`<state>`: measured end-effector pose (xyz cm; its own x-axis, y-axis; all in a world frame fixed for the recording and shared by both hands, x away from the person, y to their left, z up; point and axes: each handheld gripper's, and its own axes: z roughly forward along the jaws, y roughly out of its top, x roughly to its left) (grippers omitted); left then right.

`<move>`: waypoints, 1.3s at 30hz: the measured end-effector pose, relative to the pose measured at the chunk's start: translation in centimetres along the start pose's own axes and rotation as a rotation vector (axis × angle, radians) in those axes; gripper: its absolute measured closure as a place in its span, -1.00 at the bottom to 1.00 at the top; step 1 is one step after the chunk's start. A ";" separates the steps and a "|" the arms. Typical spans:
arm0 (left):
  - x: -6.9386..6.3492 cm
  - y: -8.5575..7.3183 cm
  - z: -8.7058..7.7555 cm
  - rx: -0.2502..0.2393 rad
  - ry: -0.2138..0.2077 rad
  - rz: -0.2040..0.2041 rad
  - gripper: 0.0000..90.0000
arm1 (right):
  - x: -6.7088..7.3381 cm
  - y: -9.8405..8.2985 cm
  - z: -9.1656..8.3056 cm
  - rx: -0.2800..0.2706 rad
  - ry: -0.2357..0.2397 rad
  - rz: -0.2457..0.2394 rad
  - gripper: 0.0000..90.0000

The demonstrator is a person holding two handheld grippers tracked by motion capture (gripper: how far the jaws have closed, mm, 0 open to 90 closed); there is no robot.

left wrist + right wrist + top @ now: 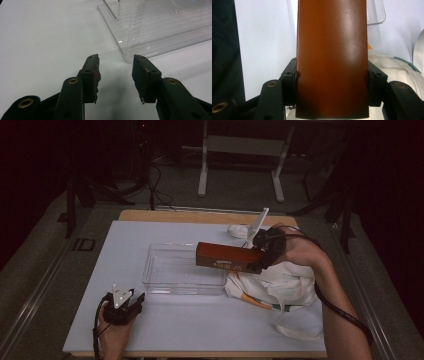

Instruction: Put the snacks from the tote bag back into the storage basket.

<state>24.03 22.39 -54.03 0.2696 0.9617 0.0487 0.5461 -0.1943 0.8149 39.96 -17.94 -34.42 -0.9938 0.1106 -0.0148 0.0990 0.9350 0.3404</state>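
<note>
The brown box (pixel 227 257) is clamped between the jaws of the right gripper (pixel 263 251) and is held above the clear bin (pixel 165 281). It seems to be carried in; next, lowering and release are needed. The left gripper (pixel 115 75) rests with jaws apart, the bin corner just ahead.

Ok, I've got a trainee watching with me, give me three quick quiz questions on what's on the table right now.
1. True or false: the right tongs are clamped on the brown box.
2. Which thing does the far end of the brown box hang over? A) the clear tray B) the white cloth bag C) bare table
3. In one word, how do the jaws of the left tongs stand, and is anything between them?

Key
1. True: both jaws press on the sides of the box.
2. A: the box reaches over the tray's right rim.
3. Open, with nothing between them; they rest near the tray's corner.
</note>
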 end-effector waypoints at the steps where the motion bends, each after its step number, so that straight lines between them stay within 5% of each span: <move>1: 0.0 0.0 0.0 -0.001 0.000 0.001 0.28 | 0.0 0.1 0.0 0.000 -0.001 -0.002 -0.05; 39: 0.0 0.0 0.0 -0.002 -0.001 -0.002 0.28 | 0.0 2.5 2.5 -0.001 0.047 -0.039 -0.05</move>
<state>24.03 22.43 -54.04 0.2693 0.9619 0.0464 0.5453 -0.1920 0.8159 40.29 -14.79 -35.94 -0.9982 0.0586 0.0159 0.0605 0.9380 0.3413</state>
